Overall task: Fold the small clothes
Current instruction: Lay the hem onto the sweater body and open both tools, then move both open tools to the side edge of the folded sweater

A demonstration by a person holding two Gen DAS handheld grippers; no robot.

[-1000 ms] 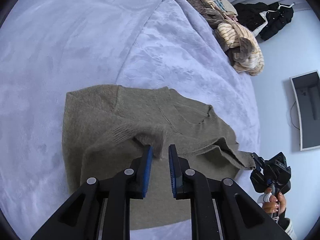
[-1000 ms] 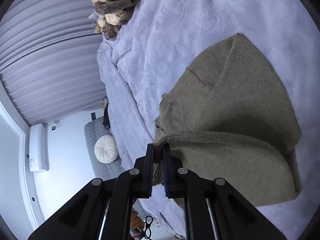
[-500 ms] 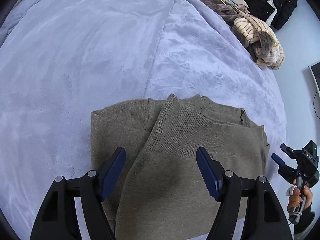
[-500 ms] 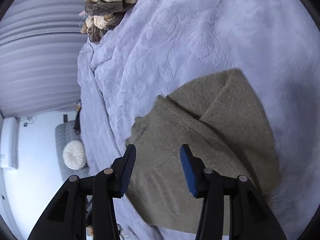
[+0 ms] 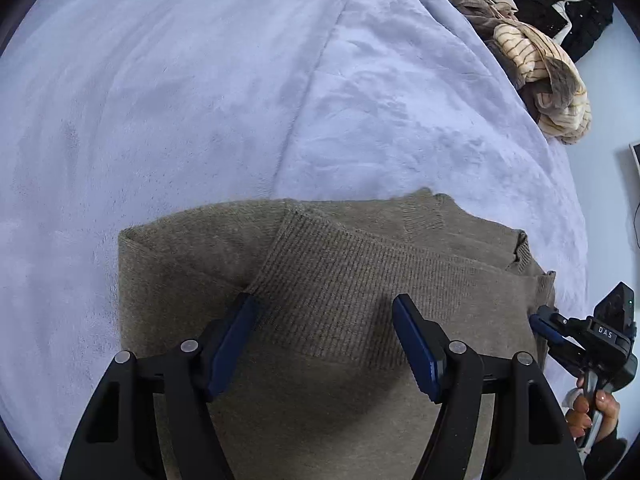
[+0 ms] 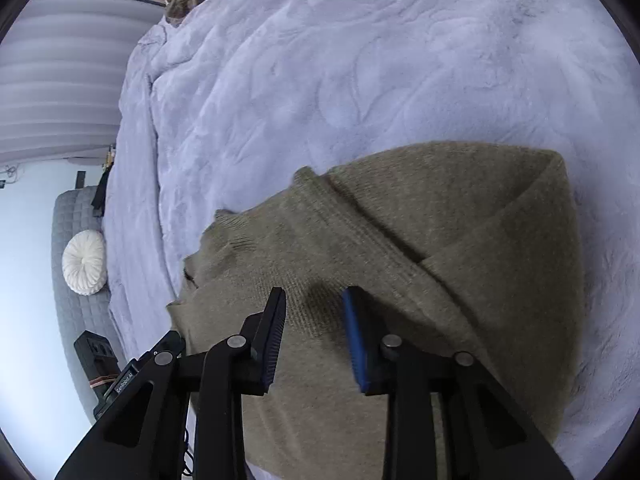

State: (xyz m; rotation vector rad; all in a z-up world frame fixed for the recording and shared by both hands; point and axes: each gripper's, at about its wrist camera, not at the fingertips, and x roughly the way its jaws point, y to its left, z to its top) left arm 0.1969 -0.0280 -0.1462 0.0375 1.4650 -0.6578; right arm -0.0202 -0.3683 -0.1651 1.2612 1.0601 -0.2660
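Bed (image 5: 200, 100) covered by a pale lilac plush blanket (image 6: 360, 60), filling most of both views. Olive knit sweater (image 5: 340, 280) lying flat on the blanket near the bed's edge, already partly folded: a ribbed hem panel laid over the body, the neckline peeking out along the far edge. Same sweater (image 6: 440, 240) in the right wrist view, seen from the other side, with a rounded fold at its far right and a ribbed edge running diagonally across it.

Only in the left wrist view: a heap of striped cream and brown clothes (image 5: 552, 92) at the far corner of the bed, a black garment (image 5: 576, 20) beyond it against the wall, and a person's hand (image 5: 596, 408) at the lower right gripping the handle of the right claw (image 5: 544, 326), whose blue tip sits at the sweater's right edge.

Only in the right wrist view: ribbed grey curtains (image 6: 60, 80), a grey quilted seat (image 6: 76, 280) beside the bed, a round white cushion (image 6: 85, 262) on it, and a small black box (image 6: 96, 356) lower down. Top of the clothes heap barely visible at the upper edge there.

Left claw (image 5: 324, 340) spread wide above the ribbed panel, blue pads apart, nothing pinched. Right claw (image 6: 316, 332) closing over the sweater, a gap between the pads, cloth below but not clamped.
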